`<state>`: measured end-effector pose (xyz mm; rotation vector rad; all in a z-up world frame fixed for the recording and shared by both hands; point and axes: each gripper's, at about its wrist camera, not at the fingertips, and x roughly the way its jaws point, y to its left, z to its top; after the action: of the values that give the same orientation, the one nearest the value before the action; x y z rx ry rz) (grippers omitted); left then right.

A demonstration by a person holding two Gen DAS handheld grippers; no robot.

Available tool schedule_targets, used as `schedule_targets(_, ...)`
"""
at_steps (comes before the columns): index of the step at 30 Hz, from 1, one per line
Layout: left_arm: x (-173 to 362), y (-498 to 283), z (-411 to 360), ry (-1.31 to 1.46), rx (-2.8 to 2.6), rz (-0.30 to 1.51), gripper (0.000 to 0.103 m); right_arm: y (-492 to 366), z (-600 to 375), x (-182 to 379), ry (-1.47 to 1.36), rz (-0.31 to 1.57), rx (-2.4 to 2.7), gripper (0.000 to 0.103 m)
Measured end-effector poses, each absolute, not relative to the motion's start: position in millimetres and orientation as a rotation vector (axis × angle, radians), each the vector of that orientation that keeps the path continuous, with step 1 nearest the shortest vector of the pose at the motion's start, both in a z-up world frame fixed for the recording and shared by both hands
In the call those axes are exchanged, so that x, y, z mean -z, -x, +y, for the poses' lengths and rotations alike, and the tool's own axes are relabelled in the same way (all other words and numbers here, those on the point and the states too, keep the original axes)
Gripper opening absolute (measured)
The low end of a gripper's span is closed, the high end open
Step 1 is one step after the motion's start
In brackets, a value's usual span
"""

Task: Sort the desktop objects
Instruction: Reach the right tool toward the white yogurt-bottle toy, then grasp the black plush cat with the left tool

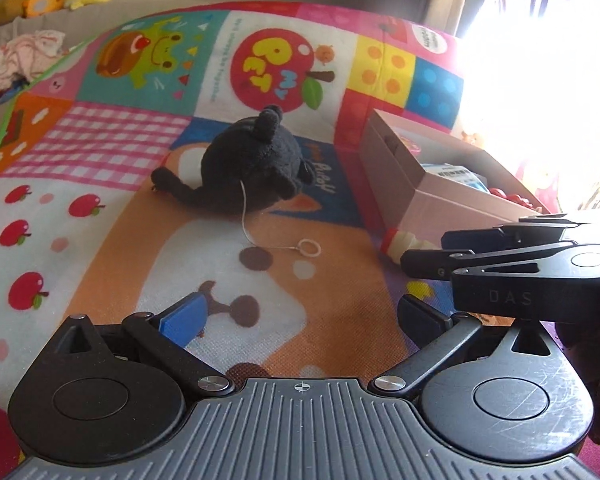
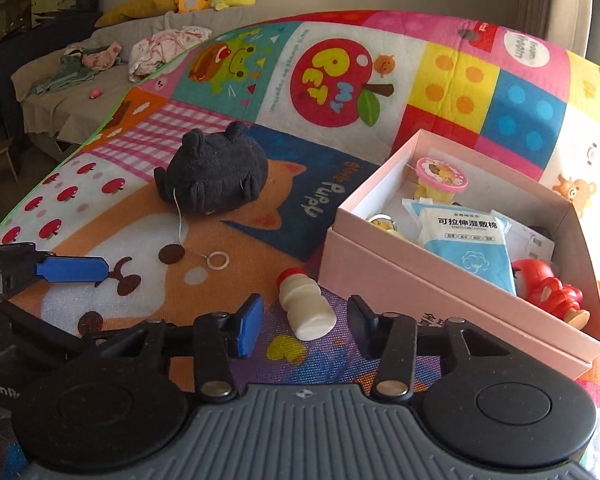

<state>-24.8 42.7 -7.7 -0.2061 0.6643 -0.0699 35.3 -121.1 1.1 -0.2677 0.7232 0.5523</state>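
Bottle [image 2: 306,307] lies between right tongs [image 2: 306,322], beside box [image 2: 440,300] wall.

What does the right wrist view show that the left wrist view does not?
Only the right wrist view shows the box's contents clearly: a blue-white packet, a red figure and a pink-topped toy. Only the left wrist view shows strong window glare. Both show the black plush with its string ring, the small white bottle lying on the mat, and the pink box.
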Motion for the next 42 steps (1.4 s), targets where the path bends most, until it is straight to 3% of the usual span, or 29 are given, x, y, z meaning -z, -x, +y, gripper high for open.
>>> schedule_targets(1,7.9,24.4,41.7,0.201,0.068,0.665,0.103,-35.7,-122.8,0.4,0.265,0.732,-0.556,0.027)
schedule_targets(13,9.7,23.0,34.2,0.149,0.045,0.683,0.103,-14.7,-196.9,-1.4,0.283,0.705,-0.362,0.027)
schedule_targets(15,9.4,22.2,30.9,0.130,0.040,0.689,0.103,-6.7,-209.2,-0.5,0.301,0.689,-0.318,0.031)
schedule_targets(20,-2.6,16.7,26.3,0.062,0.037,0.633,0.103,17.4,-231.4,-2.2,0.220,0.666,-0.317,0.088)
schedule_targets(25,-27.3,-22.1,32.7,-0.028,-0.048,0.546,0.103,29.2,-230.2,6.7,0.153,0.678,-0.350,0.091)
schedule_targets(30,-26.2,-77.8,57.2,0.107,-0.083,0.659,0.103,33.1,-224.6,16.2,0.140,0.683,-0.360,0.091)
schedule_targets(33,-15.5,-96.3,66.4,0.154,-0.105,0.717,0.102,37.1,-227.4,14.4,0.119,0.651,-0.374,0.100)
schedule_targets(34,-12.8,-99.7,67.4,0.154,-0.115,0.724,0.101,37.4,-227.7,14.4,0.116,0.649,-0.378,0.100)
schedule_targets(36,-9.5,-101.9,67.4,0.133,-0.108,0.732,0.077,37.0,-229.4,14.3,0.104,0.650,-0.383,0.100)
schedule_targets(42,-25.2,-78.8,56.7,-0.103,-0.089,0.671,0.074,37.1,-232.1,13.7,0.089,0.642,-0.374,0.102)
